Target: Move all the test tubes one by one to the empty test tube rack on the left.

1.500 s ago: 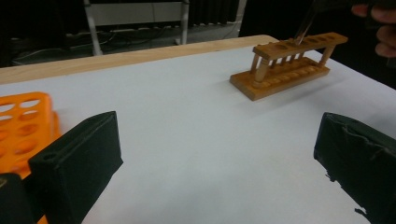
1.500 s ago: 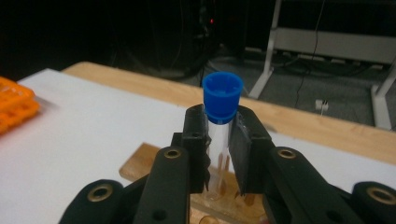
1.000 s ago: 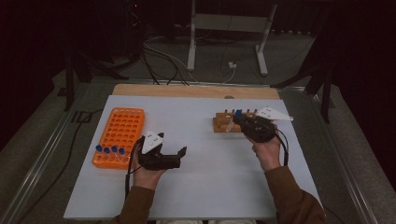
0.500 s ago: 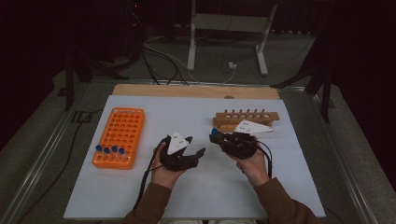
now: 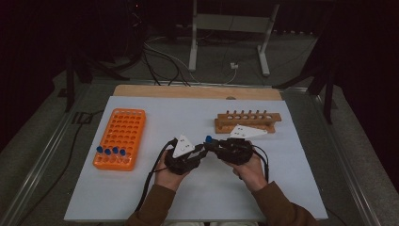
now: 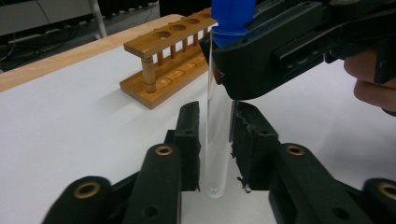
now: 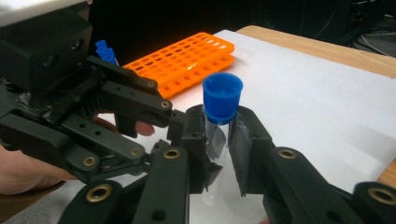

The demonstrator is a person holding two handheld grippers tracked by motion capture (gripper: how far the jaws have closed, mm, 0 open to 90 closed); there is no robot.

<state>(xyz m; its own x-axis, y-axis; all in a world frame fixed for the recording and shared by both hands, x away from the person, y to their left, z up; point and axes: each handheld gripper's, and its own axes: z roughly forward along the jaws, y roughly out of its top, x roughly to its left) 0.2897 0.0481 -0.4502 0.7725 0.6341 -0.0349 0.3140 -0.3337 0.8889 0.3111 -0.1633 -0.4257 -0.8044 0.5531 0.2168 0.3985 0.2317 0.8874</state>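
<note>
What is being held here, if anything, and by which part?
One blue-capped test tube: the right claw grips it just under the cap, and the left claw, its jaws just closed, clamps the lower glass.

We see a clear glass test tube (image 6: 216, 140) with a bright blue cap (image 7: 222, 96). Both hand-held grippers, left (image 5: 200, 151) and right (image 5: 212, 147), are black with brass-coloured rivets. At nine o'clock lies an orange rack (image 5: 123, 136) holding blue-capped tubes (image 5: 111, 151); at one o'clock, a brown wooden rack (image 5: 248, 121). The counter (image 5: 188, 117) is white.
</note>
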